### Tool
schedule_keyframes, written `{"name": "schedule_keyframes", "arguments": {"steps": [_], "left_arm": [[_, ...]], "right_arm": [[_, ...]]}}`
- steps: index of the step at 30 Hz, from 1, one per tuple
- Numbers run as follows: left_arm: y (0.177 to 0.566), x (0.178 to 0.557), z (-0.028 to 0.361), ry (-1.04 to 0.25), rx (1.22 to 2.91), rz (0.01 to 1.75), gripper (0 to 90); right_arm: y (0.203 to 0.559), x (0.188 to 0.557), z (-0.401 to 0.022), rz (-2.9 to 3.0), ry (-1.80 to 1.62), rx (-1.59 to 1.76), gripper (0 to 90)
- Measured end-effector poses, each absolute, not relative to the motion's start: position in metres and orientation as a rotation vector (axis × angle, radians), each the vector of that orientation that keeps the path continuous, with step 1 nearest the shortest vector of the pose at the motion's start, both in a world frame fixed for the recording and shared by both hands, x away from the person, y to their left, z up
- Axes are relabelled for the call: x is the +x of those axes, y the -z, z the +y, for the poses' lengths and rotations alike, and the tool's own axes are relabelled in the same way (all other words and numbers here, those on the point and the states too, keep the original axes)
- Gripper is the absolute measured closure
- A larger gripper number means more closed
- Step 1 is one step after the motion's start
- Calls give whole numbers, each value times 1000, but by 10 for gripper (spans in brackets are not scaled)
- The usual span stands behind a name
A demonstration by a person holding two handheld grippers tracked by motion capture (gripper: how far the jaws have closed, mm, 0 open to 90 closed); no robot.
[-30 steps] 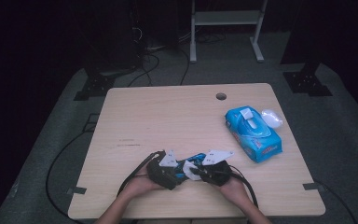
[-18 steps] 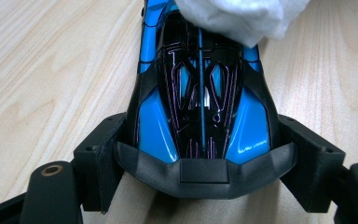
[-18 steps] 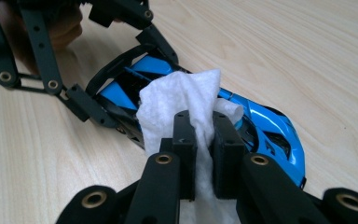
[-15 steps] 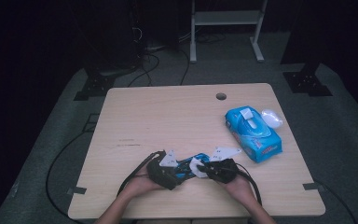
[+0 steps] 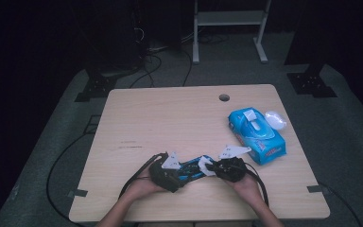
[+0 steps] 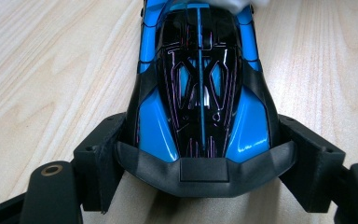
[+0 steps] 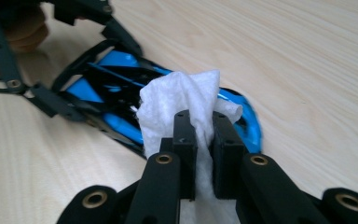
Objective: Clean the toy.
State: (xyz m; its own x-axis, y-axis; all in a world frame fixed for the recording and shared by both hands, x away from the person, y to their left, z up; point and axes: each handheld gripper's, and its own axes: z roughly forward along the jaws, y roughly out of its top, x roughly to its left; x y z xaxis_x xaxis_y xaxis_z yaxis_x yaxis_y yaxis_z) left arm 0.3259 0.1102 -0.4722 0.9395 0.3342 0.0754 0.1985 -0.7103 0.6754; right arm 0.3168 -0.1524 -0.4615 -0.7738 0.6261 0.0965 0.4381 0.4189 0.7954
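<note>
A blue and black toy car lies on the wooden table near its front edge. My left gripper is shut on the car's rear end, one jaw on each side. A crumpled white wipe is pinched in my right gripper, which is shut on it and presses it onto the car's front end. A corner of the wipe peeks in at the top of the left gripper view.
A blue pack of wet wipes lies at the right of the table, a white lid-like object beside it. A round cable hole sits near the far edge. Black cables trail from both grippers off the front.
My right gripper with the wipe has shifted slightly along the car's front; the left gripper and the car have stayed put.
</note>
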Motion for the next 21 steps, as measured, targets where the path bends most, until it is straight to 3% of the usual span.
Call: {"name": "schedule_keyframes", "arguments": {"steps": [7,15,21], "left_arm": [[472,326,110,-245,2377,376,238],[473,327,110,-243,2374,379,238],[473,327,110,-244,2371,373,238]], "right_arm": [[468,328,-171,2427,-1267,1033,816],[464,326,-145,2424,-1317,942,818],[467,334,-170,2420,-1241,1069,819]]}}
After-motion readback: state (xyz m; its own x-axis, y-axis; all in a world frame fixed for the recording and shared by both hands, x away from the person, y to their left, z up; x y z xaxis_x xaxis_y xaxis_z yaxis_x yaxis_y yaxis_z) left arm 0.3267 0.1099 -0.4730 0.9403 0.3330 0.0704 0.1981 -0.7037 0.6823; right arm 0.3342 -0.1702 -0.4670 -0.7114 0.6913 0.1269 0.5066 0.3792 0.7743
